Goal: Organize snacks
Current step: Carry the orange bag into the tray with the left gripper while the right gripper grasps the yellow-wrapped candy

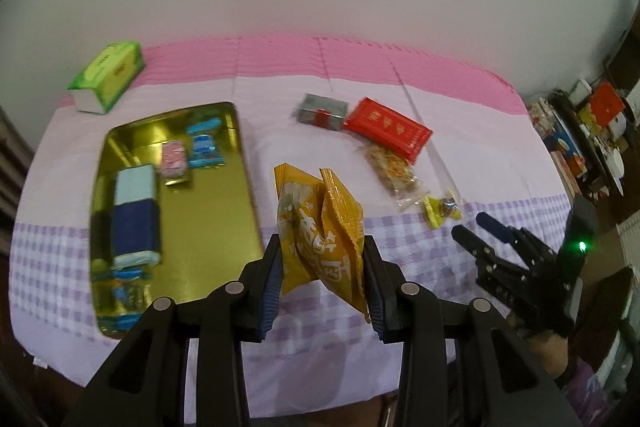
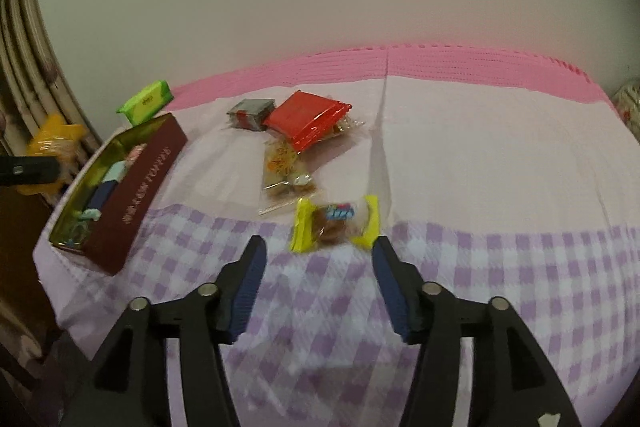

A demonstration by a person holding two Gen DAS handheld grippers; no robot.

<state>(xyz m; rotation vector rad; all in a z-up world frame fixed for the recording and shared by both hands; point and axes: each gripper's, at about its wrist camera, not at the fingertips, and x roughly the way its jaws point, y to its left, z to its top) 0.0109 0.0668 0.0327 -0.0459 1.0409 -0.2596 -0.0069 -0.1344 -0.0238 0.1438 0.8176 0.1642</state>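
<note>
Snacks are split between the gold tin (image 1: 248, 187) and the cloth. The left gripper (image 1: 322, 267) is clenched on a yellow bag (image 1: 316, 227), lifted off the cloth, with the tin's open interior just to its left; the bag's long axis runs roughly parallel to the tin's long side. The right gripper (image 2: 318, 263) is spread wide and empty, and the yellow-ended candy (image 2: 334, 223) lies crosswise just ahead of its tips. So the left hand is nearer the tin, the right nearer the loose sweets.
</note>
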